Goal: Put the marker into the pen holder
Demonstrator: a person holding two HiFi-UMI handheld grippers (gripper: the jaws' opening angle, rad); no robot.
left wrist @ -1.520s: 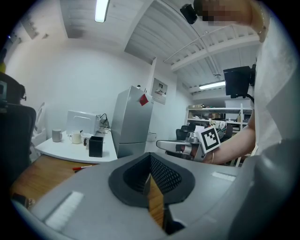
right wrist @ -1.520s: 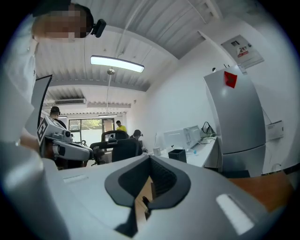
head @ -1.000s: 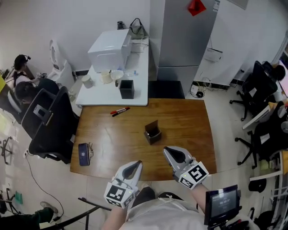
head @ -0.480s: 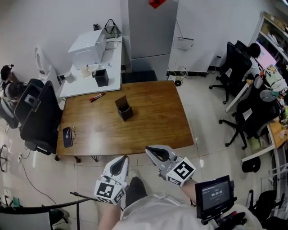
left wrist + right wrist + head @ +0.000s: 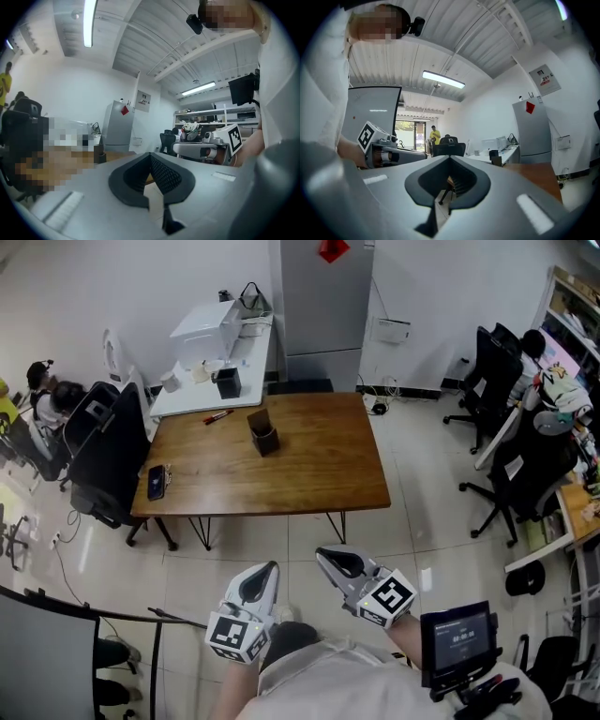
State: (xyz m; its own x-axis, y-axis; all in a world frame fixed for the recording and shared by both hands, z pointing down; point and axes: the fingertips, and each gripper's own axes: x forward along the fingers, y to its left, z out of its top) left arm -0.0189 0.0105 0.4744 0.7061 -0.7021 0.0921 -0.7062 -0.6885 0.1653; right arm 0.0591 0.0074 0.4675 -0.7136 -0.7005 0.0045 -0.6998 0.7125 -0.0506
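Note:
The red marker (image 5: 217,415) lies near the far left edge of the wooden table (image 5: 309,474). Further right on the table stands the dark pen holder (image 5: 263,433). Both grippers hang over the floor close to the person's body, well short of the table. My left gripper (image 5: 268,569) is shut with nothing in it, its jaw tips (image 5: 150,157) meeting. To its right, my right gripper (image 5: 327,558) is shut and empty too, its tips (image 5: 450,160) pressed together. Each gripper view shows the other gripper alongside.
A phone (image 5: 156,482) lies at the table's left edge. Behind the wooden table is a white table (image 5: 192,401) with a black box (image 5: 226,382) and a white appliance (image 5: 204,332). Black chairs (image 5: 105,454) stand to the left and more at the right (image 5: 511,479). A person sits at far left.
The view has pulled back from the table, which now sits farther away and higher in the head view. Both grippers are over bare floor and stay shut.

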